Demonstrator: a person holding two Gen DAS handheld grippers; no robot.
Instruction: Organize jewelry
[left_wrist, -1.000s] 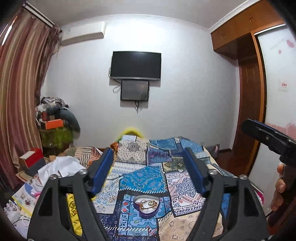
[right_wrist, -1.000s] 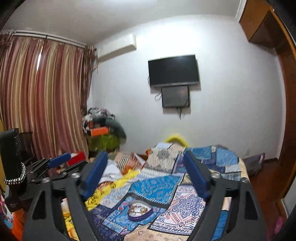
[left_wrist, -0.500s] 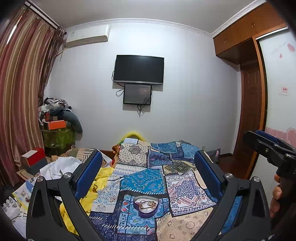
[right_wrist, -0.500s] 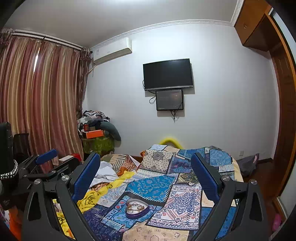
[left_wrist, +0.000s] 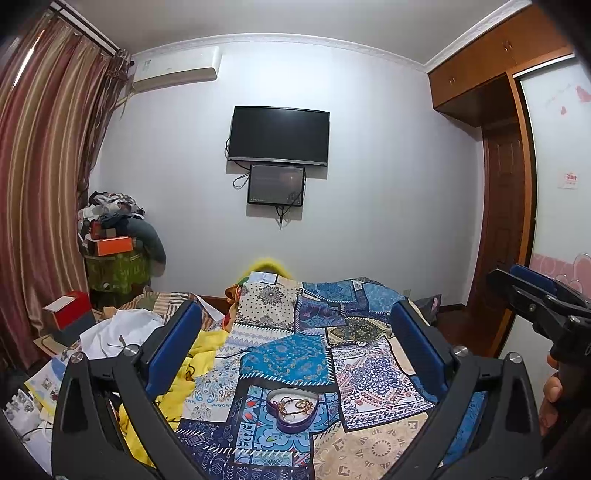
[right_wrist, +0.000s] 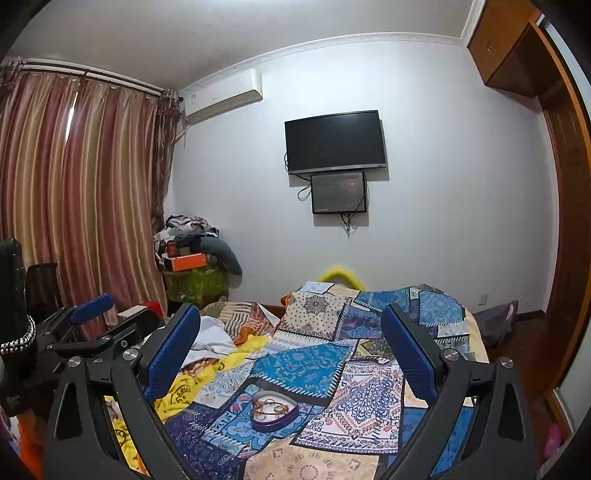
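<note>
A purple heart-shaped jewelry box (left_wrist: 292, 410) lies open on the patchwork bedspread (left_wrist: 288, 356), with gold chains and rings tangled inside. It also shows in the right wrist view (right_wrist: 273, 410). My left gripper (left_wrist: 295, 343) is open and empty, held well above the bed, the box low between its blue pads. My right gripper (right_wrist: 290, 343) is open and empty too, at a similar height. The right gripper shows at the right edge of the left wrist view (left_wrist: 543, 295); the left gripper shows at the left of the right wrist view (right_wrist: 92, 325).
A yellow cloth (left_wrist: 199, 365) and white clothes (left_wrist: 118, 332) lie on the bed's left side. A red box (left_wrist: 68, 314) and a piled stand (left_wrist: 114, 254) are at the left by the curtain. A TV (left_wrist: 279, 134) hangs on the far wall. A wooden door (left_wrist: 506, 229) stands right.
Both grippers have opened wider and tilted up, so more of the wall and ceiling shows. The jewelry box has not moved on the bed.
</note>
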